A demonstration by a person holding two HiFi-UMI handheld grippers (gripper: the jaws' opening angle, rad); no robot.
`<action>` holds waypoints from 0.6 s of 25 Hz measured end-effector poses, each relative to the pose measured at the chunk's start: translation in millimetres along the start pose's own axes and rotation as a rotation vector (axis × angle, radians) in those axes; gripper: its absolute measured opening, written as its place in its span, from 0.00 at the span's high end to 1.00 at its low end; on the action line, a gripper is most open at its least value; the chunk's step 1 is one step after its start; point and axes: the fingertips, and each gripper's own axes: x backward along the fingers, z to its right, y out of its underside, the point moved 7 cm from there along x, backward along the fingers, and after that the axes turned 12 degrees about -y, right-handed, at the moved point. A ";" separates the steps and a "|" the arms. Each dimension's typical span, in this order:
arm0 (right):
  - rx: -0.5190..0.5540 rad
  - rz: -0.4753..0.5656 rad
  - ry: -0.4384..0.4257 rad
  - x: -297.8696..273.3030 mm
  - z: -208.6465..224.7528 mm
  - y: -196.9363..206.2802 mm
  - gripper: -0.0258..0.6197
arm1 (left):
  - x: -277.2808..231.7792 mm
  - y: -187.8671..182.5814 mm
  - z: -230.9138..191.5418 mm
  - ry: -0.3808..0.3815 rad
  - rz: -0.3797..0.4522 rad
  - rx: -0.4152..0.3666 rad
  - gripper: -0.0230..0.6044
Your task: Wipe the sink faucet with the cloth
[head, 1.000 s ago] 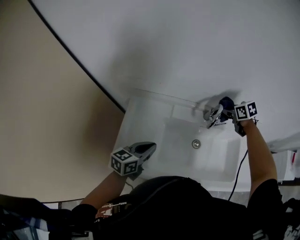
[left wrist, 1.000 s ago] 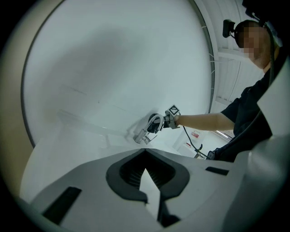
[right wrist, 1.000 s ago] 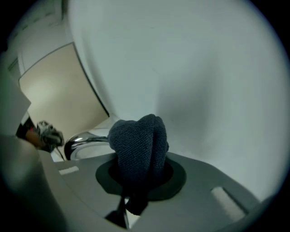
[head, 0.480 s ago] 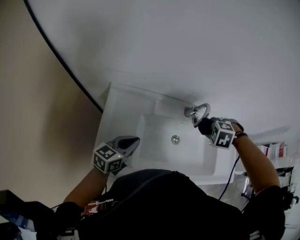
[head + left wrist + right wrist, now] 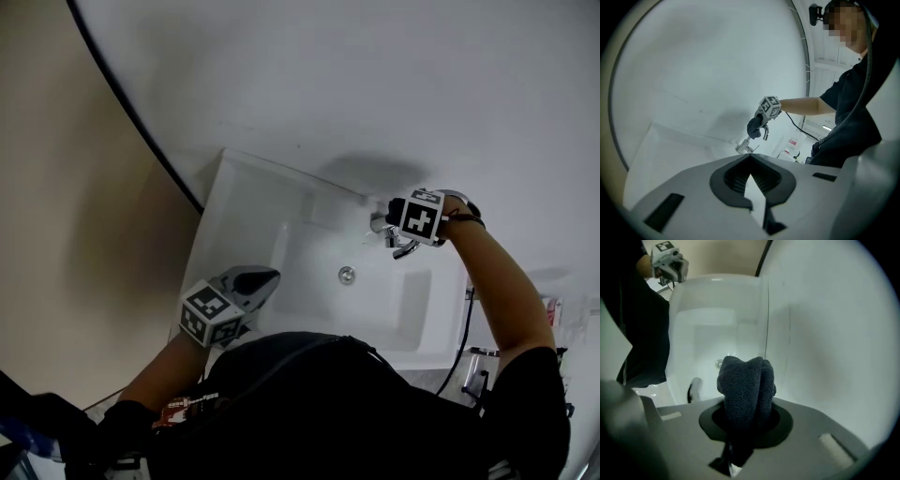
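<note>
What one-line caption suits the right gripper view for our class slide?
Right tool gripping a bunched dark blue textured cloth, aimed into the white rectangular ceramic sink.

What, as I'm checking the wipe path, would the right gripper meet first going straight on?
Likely the faucet, just past the cloth in the right gripper, going by the left gripper view; depth is unclear, so maybe the sink instead.
</note>
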 end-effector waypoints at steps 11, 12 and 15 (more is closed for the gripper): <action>0.042 -0.452 -0.146 -120.1 38.5 -45.5 0.87 | 15.1 18.3 -6.2 -0.069 0.041 0.020 0.98; 0.037 -0.466 -0.163 -121.3 41.2 -47.6 0.87 | 14.5 20.8 -7.9 -0.072 0.038 0.025 0.98; -0.014 -0.411 -0.217 -115.9 49.5 -44.1 0.87 | 10.2 23.9 -6.5 -0.062 0.027 0.031 0.98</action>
